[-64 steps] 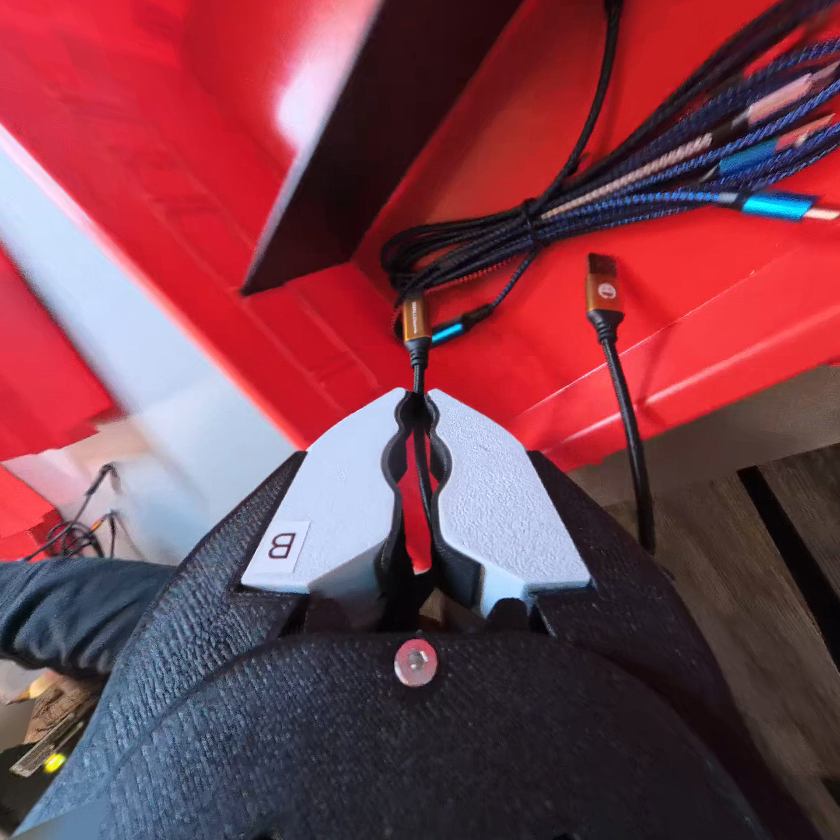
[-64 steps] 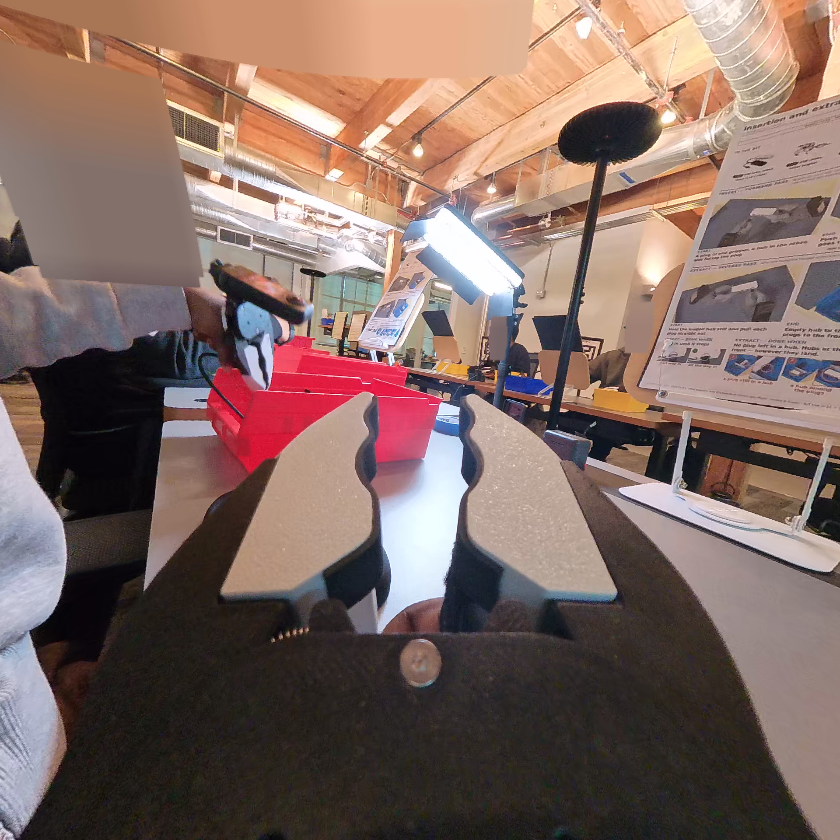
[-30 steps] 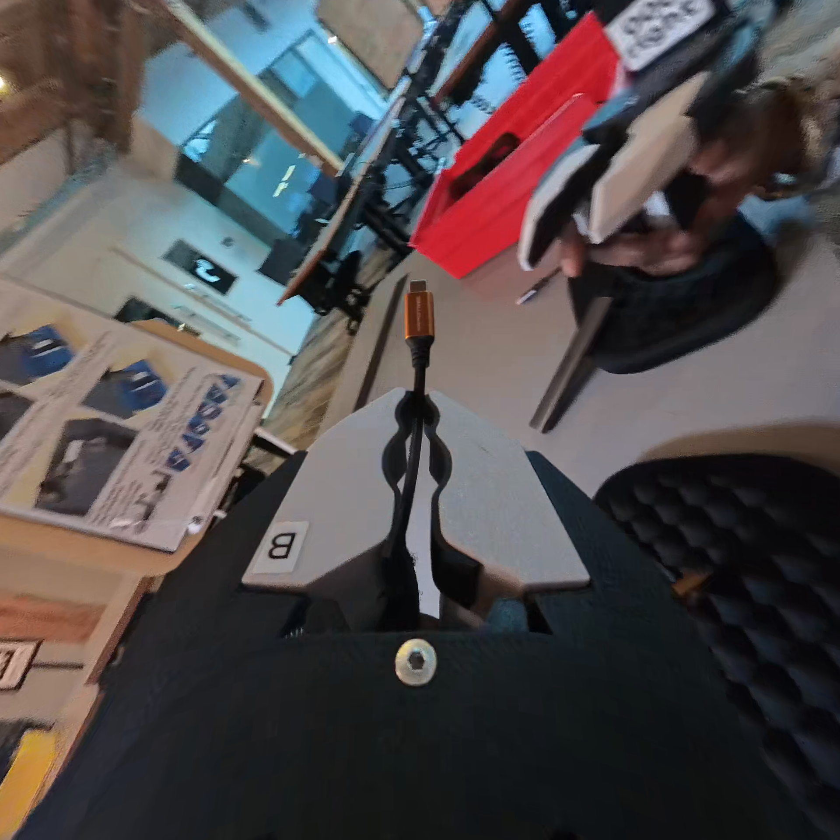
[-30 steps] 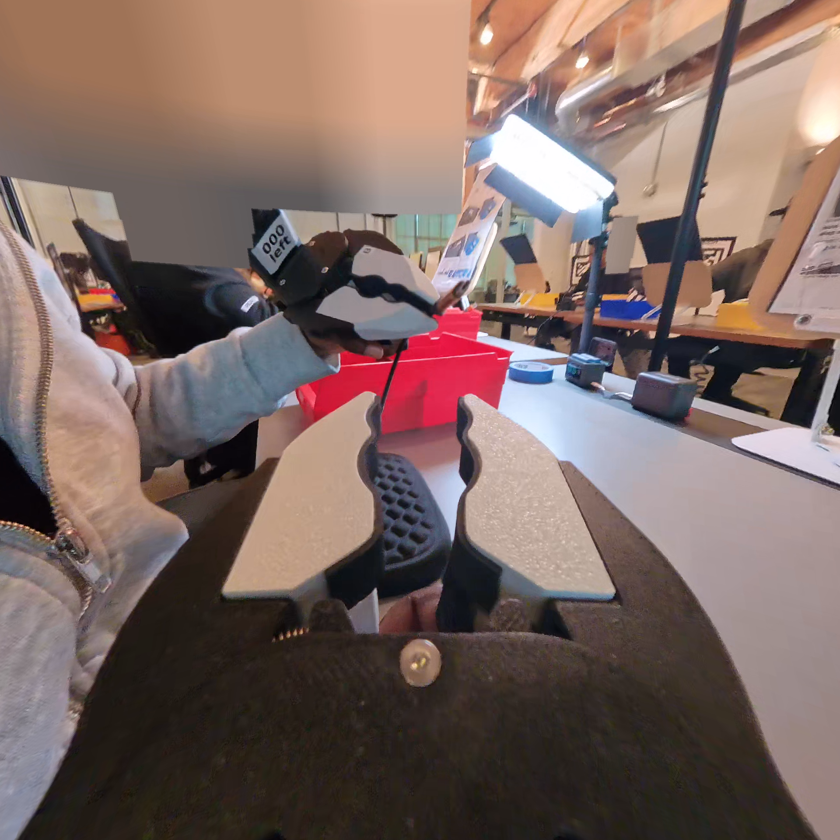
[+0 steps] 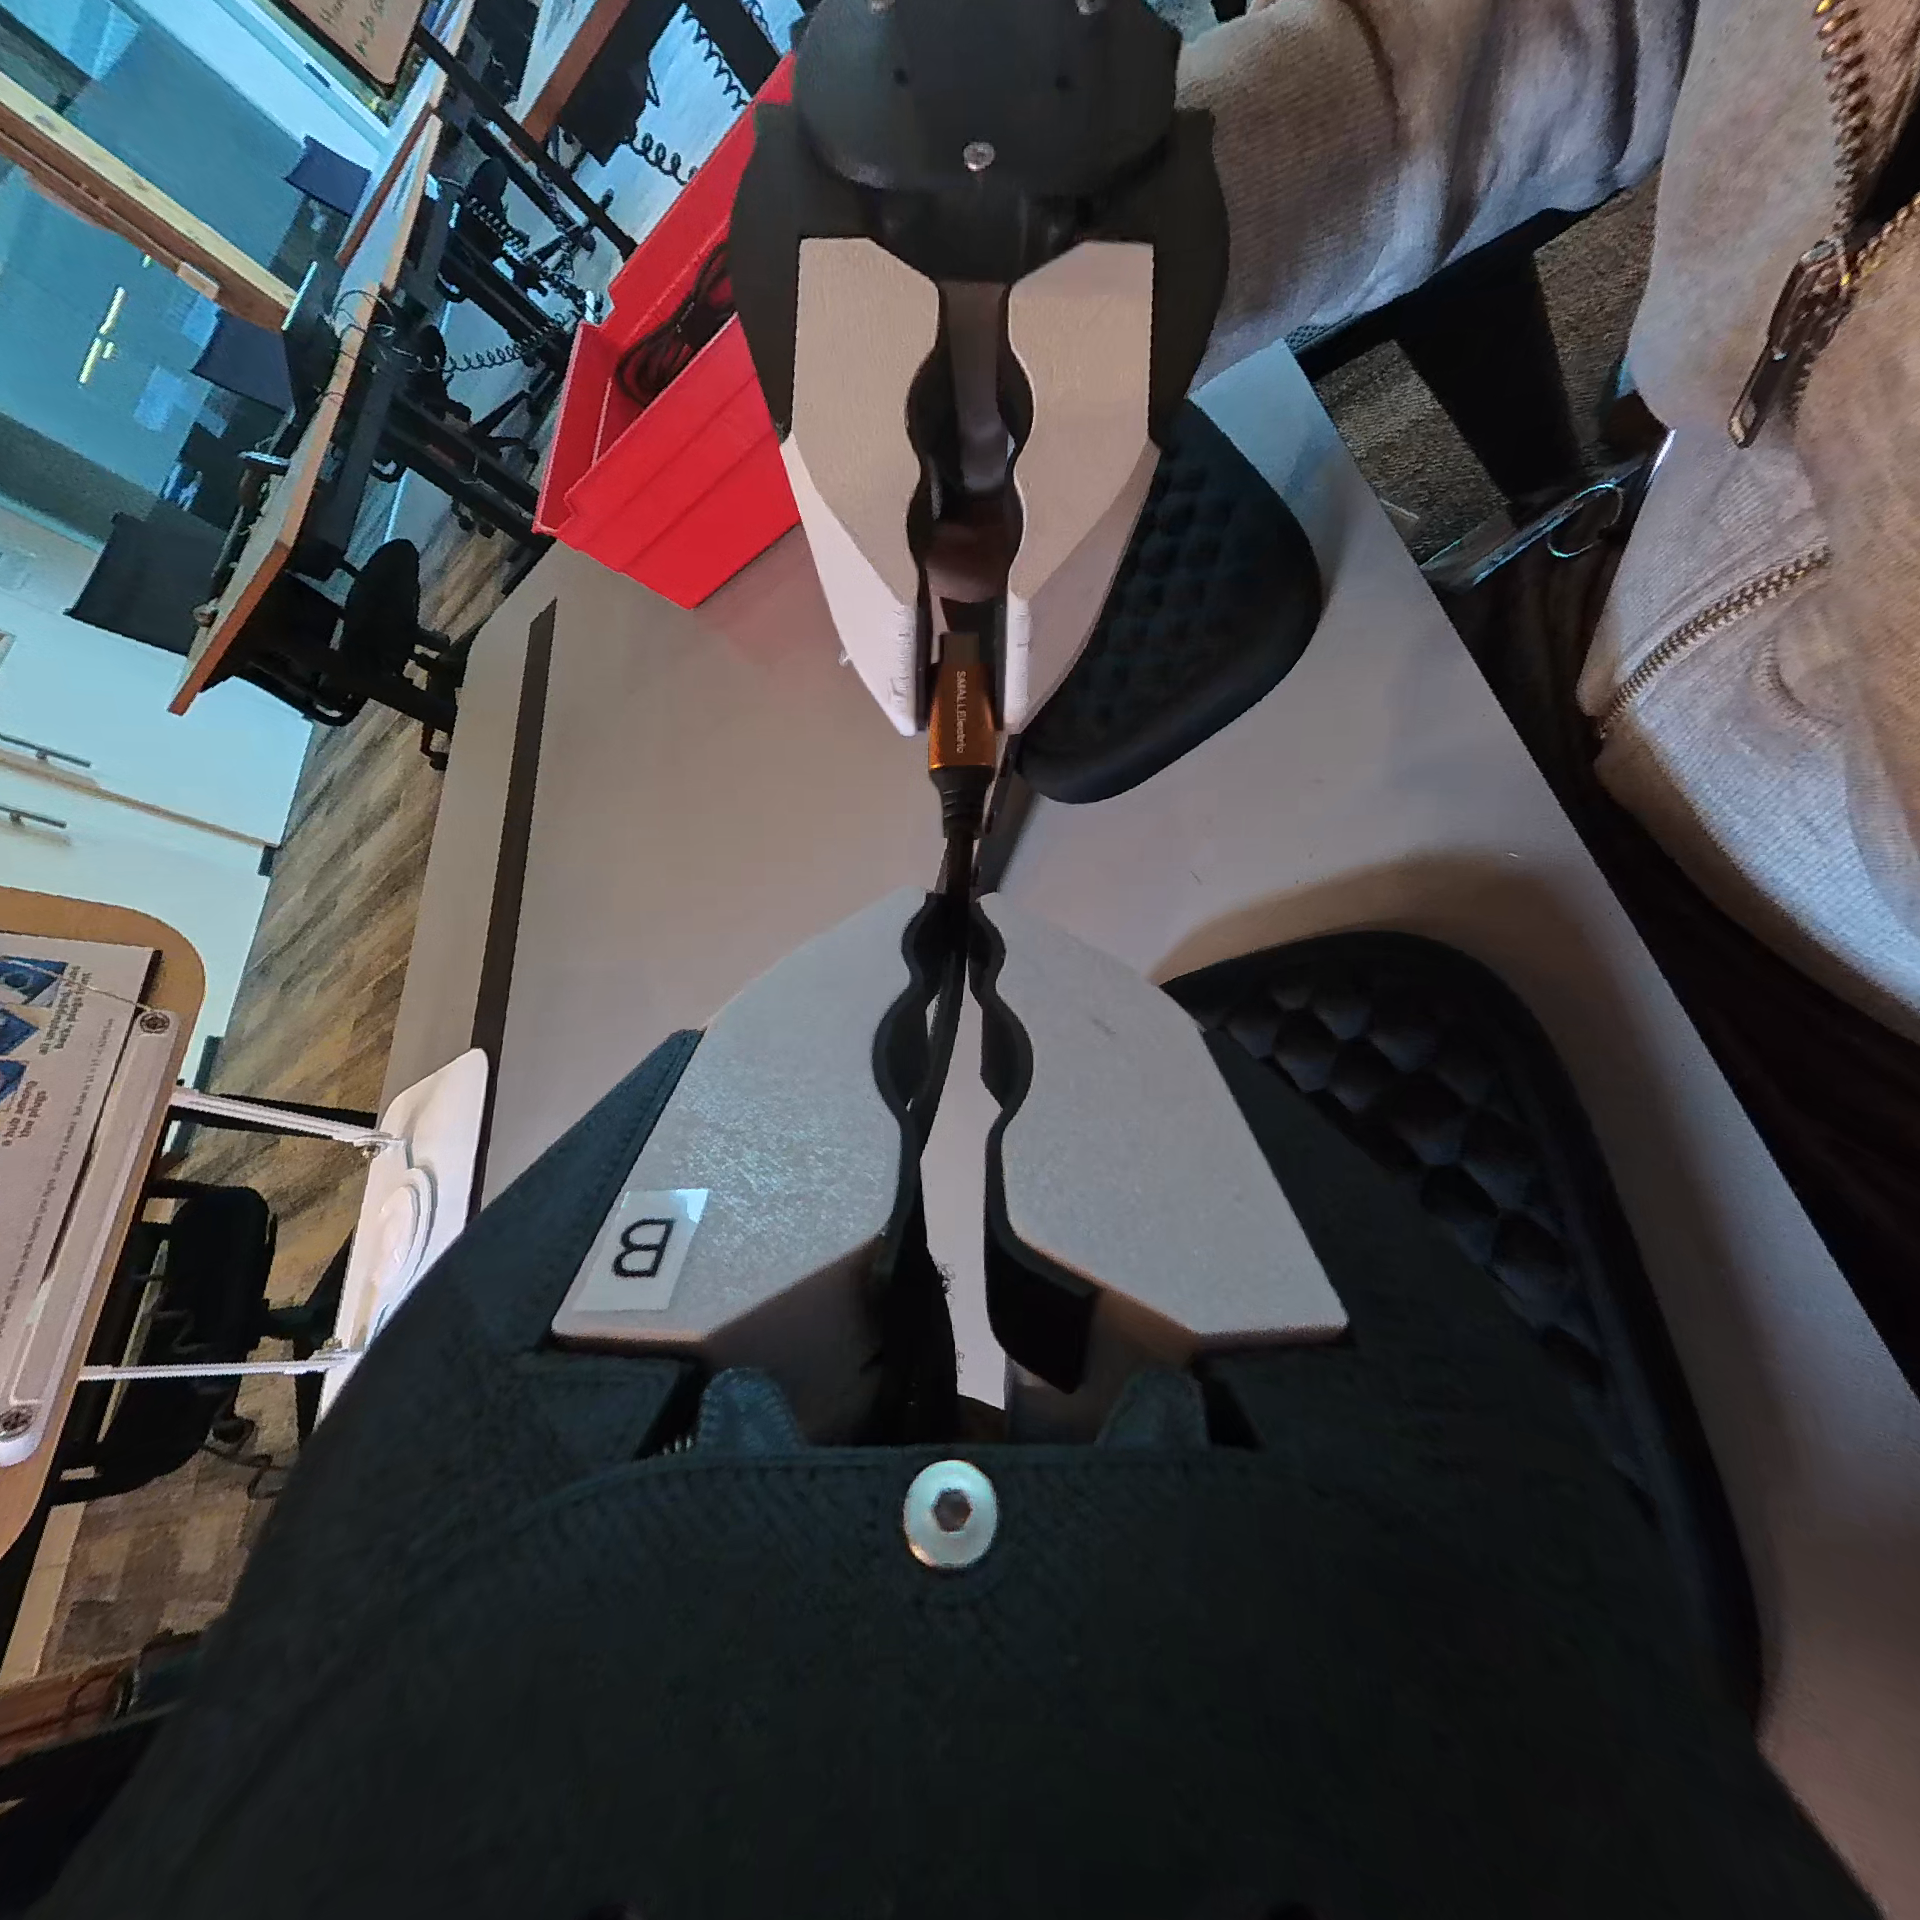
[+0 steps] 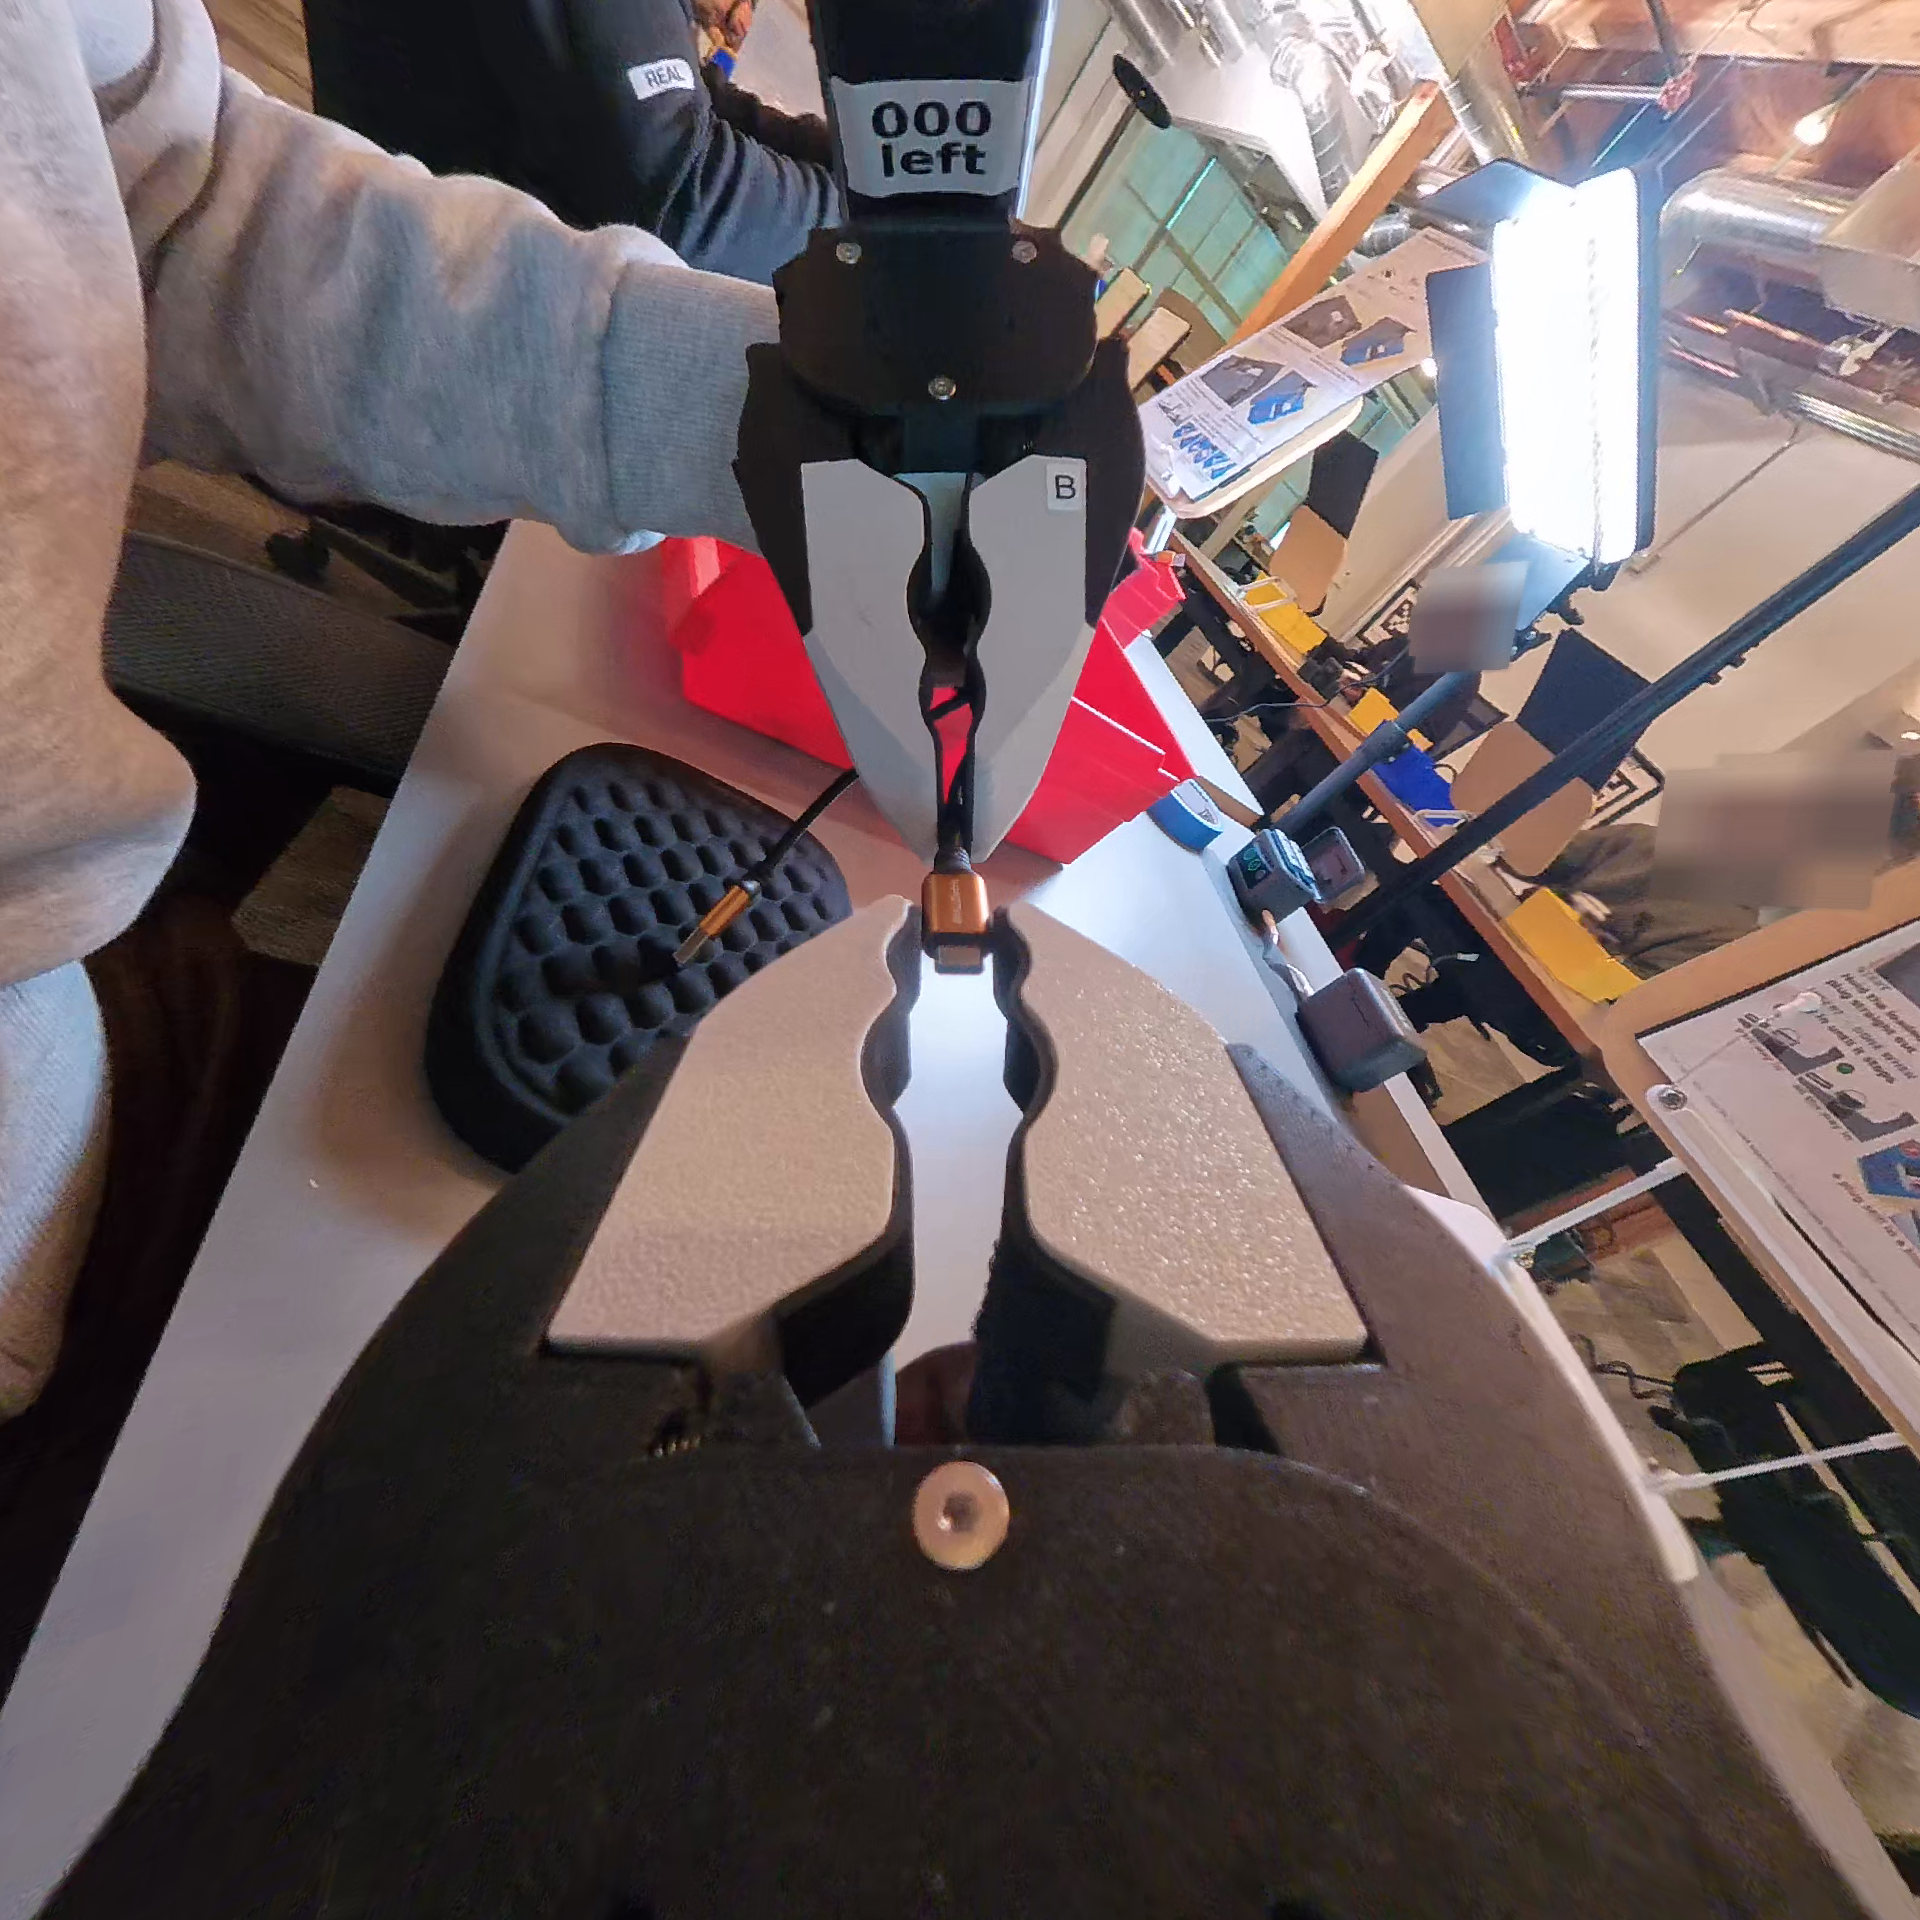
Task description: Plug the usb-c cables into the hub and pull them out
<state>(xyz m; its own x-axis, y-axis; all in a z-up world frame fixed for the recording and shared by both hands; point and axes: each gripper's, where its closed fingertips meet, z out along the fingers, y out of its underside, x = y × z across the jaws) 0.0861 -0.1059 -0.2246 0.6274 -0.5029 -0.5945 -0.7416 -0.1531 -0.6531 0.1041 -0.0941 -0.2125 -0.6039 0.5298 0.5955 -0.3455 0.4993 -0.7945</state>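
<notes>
My left gripper (image 5: pixel 956 914) is shut on a thin black cable (image 5: pixel 940 1049) just behind its orange usb-c plug (image 5: pixel 961 717), which sticks out forward. My right gripper (image 6: pixel 954 935) faces it tip to tip. Its jaws are narrowed onto the plug (image 6: pixel 954 914), with the pads against its sides. In the left wrist view the right gripper (image 5: pixel 961 696) hangs over the plug. In the right wrist view the left gripper (image 6: pixel 956 842) points down at me. The cable's other orange plug (image 6: pixel 717 920) lies on a black bumpy pad (image 6: pixel 623 935). Both grippers are held above the grey table (image 6: pixel 1122 935).
A red bin (image 6: pixel 1091 769) stands behind the grippers. A blue tape roll (image 6: pixel 1195 816) and two small grey boxes (image 6: pixel 1351 1029) sit along the table's right edge. A poster stand (image 6: pixel 1818 1039) and a lit lamp panel (image 6: pixel 1558 353) are at the right. A second black pad (image 5: pixel 1455 1143) lies near me. My left and right fingertips are right by each other.
The left gripper has carried the plug from the red bin across to the right gripper. The two now meet tip to tip, and the right jaws have narrowed onto the plug.
</notes>
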